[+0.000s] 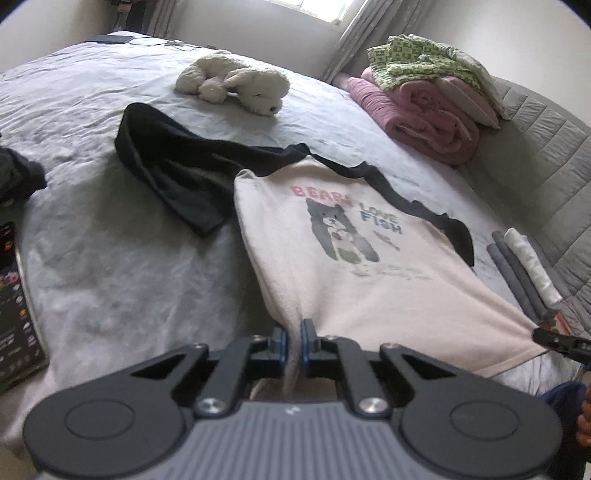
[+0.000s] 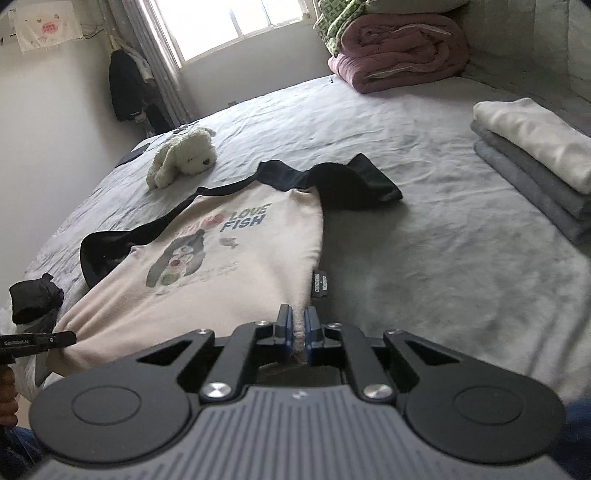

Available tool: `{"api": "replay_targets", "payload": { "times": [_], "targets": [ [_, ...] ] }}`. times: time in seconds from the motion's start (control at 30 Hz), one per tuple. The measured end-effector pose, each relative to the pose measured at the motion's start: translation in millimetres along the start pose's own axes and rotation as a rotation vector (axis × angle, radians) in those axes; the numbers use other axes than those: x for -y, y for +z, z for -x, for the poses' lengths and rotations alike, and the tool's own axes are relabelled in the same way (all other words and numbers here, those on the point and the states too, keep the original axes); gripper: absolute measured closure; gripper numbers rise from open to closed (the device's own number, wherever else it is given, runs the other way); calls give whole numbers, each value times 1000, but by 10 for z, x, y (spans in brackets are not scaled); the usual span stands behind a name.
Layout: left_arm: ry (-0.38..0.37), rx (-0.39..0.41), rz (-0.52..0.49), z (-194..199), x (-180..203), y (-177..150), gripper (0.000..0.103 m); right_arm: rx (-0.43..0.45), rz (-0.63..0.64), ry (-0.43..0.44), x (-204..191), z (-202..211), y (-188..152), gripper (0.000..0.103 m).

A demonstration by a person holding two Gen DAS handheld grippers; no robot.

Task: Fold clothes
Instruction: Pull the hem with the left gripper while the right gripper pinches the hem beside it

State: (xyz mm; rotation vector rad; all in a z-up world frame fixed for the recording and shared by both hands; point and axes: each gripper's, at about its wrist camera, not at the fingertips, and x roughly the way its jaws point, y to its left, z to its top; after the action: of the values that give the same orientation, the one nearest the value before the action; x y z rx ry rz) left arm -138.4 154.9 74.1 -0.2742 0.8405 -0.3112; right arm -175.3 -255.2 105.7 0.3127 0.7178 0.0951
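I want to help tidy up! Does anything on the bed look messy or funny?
A little. The shirt is not lying flat: one black sleeve flops out crooked, and both tools pinch its bottom edge. A black bundle sits crumpled near the bed's edge, while the folded pile looks neat.

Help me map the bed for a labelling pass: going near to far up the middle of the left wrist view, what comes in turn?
Left gripper clamped on the hem → cream shirt with black sleeves and bear print → white plush dog → window.
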Motion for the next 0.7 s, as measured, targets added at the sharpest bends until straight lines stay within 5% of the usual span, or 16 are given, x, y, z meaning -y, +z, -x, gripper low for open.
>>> {"api": "replay_targets", "payload": {
  "times": [0.47,0.6,0.7],
  "targets": [
    [75,-74,-45,-177,-59,-98,91,-147,61,-53,13,-271,-341,95],
    [70,-53,28,-135,-193,-29,70,-152,76,-16,28,-326,-337,89],
    [110,-25,37,-119,-255,54,68,-120,33,20,103,-295,-242,88]
  ]
}}
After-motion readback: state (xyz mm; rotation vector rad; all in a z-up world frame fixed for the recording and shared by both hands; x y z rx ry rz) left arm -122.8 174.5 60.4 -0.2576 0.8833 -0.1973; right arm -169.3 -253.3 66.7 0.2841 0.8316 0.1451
